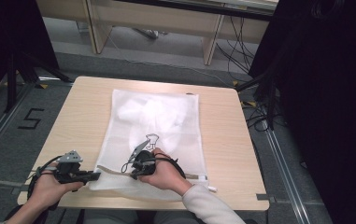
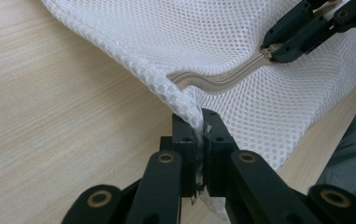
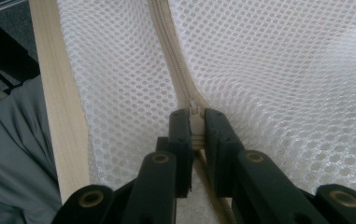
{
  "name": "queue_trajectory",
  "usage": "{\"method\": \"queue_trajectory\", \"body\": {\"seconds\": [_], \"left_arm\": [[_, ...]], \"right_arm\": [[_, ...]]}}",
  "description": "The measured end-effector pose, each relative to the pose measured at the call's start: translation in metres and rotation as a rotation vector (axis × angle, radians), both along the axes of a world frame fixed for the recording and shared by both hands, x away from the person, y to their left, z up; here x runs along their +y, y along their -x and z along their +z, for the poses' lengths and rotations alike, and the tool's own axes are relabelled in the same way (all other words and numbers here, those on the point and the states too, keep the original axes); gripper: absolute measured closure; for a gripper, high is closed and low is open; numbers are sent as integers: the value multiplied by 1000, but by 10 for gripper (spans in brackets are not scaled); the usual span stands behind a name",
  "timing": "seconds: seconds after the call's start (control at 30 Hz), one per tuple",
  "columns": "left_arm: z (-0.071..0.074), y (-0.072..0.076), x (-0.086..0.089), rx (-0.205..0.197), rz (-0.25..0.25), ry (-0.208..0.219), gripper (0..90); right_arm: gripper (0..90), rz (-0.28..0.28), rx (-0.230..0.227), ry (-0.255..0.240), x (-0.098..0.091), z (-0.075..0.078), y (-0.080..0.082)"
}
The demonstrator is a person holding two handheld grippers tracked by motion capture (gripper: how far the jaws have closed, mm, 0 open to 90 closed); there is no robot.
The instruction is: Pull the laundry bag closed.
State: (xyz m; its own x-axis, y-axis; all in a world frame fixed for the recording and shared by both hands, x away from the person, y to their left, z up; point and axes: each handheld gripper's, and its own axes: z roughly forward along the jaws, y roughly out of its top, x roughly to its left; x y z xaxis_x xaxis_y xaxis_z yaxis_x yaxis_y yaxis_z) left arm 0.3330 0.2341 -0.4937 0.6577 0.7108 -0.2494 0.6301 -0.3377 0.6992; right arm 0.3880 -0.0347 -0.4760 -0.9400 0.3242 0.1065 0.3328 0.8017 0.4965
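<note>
A white mesh laundry bag (image 1: pixel 159 133) lies flat on the wooden table (image 1: pixel 80 116), with a white garment (image 1: pixel 145 112) inside it. Its beige zipper (image 1: pixel 110 171) runs along the near edge. My left gripper (image 1: pixel 95 176) is shut on the bag's near left corner (image 2: pixel 192 109), lifting the mesh a little. My right gripper (image 1: pixel 131 168) is shut on the zipper pull (image 3: pixel 194 122), with the closed zipper teeth (image 3: pixel 171 56) running away ahead of it. In the left gripper view the right gripper (image 2: pixel 278 49) sits on the zipper band (image 2: pixel 222 79) at the upper right.
The table's near edge (image 3: pixel 59 116) lies just beside the bag, with a person's grey trouser leg (image 3: pixel 12 154) below it. Behind the table stand wooden desk legs (image 1: pixel 210 42) and floor cables (image 1: pixel 236 56). Dark curtains (image 1: pixel 325 93) flank the right side.
</note>
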Motion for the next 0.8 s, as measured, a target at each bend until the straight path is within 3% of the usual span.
{"method": "queue_trajectory", "body": {"seconds": [0.17,0.33,0.37,0.47,0.8], "left_arm": [[0,0,-1,2,12,16,851],[0,0,0,1,1,-1,851],[0,0,-1,2,13,14,851],[1,0,1,11,-3,-15,851],[1,0,1,11,-8,-14,851]], "right_arm": [[825,1,-3,10,-2,2,-1],[825,-3,0,7,-6,3,-2],[825,-5,-3,12,-6,3,-2],[825,-11,1,14,-9,4,-1],[825,-20,0,20,-15,6,-2]]}}
